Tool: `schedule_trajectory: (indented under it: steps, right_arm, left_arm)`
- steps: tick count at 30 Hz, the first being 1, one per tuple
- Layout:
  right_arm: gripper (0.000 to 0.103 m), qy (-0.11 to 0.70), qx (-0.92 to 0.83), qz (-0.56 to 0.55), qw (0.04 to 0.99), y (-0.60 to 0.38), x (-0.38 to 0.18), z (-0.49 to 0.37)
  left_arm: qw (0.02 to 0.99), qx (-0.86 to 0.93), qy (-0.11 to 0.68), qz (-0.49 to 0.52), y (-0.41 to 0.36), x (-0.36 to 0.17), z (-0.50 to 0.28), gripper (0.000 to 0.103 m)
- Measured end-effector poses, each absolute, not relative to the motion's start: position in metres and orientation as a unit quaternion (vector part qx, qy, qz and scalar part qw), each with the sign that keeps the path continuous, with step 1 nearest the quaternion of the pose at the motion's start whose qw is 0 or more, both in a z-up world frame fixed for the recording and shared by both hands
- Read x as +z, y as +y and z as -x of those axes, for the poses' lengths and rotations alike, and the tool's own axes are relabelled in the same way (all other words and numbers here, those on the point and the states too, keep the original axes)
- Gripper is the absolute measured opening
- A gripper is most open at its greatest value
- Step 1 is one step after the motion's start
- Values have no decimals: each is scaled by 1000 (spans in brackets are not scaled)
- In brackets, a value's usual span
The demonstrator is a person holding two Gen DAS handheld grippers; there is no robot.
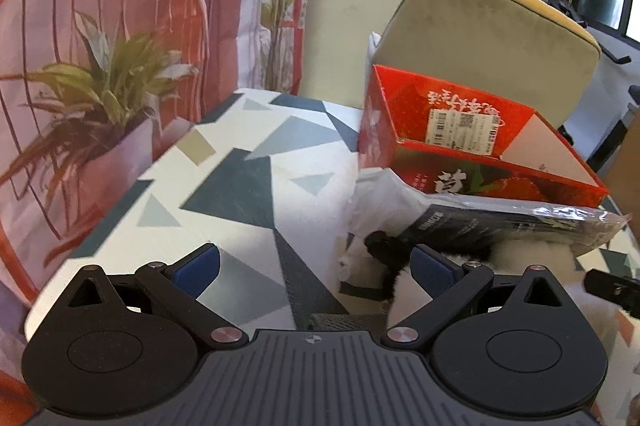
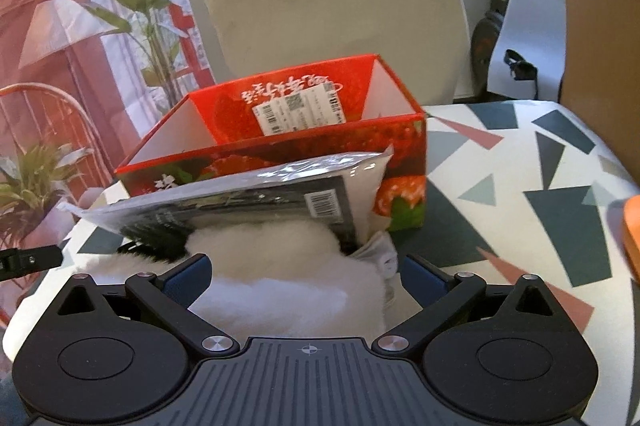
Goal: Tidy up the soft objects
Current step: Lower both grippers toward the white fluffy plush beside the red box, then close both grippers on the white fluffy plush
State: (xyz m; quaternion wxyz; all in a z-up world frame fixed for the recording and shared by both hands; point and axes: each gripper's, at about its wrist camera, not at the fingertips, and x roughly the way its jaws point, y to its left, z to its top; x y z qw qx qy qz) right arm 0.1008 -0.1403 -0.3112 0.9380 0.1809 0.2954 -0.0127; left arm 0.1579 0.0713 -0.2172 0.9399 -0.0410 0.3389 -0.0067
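A fluffy black-and-white plush toy (image 2: 280, 266) lies on the triangle-print table (image 2: 520, 154), near the red strawberry cardboard box (image 2: 280, 162). A shiny plastic packet (image 2: 248, 194) leans across the toy. The box holds nothing I can see. The right gripper (image 2: 306, 276) and the left gripper (image 1: 316, 266) both have jaws wide apart.

left wrist—low, near | right wrist—low, near | shared: red box (image 1: 472, 142) (image 2: 280, 130)

Red strawberry-print box (image 2: 404, 162), black-and-white plush toy (image 2: 280, 266), triangle-patterned white tablecloth (image 1: 240, 178).
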Motion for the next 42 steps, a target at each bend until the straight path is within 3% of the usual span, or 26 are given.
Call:
schedule_trajectory:
  steps: [7,23,27,34,39,42]
  right_arm:
    - [97,310,2,-186,932,-137,-317,-99]
    - [97,301,-59,-207,929,-159,-322,-113]
    - [91,341,-48,-197,918,-155,-336,-117]
    - [88,371,-27,-199,907,-151,-344,-104]
    - [79,379,-13,-188,906,-145,-346,-105]
    - [76,388,-8,-183,903,-143,-350,-106]
  left_arm:
    - [934,-46,350,47,60,-227,-155,90]
    - [933,-68,348,59,40,-225,-170,87]
    - [926,-75,364,56,38,-233,-170,87]
    - [917,-84,384,72,40,-240,-168,86]
    - [913,-96,389,74,35,-239,-174,84]
    - [911,-109,391,71,30,-239,-178,73]
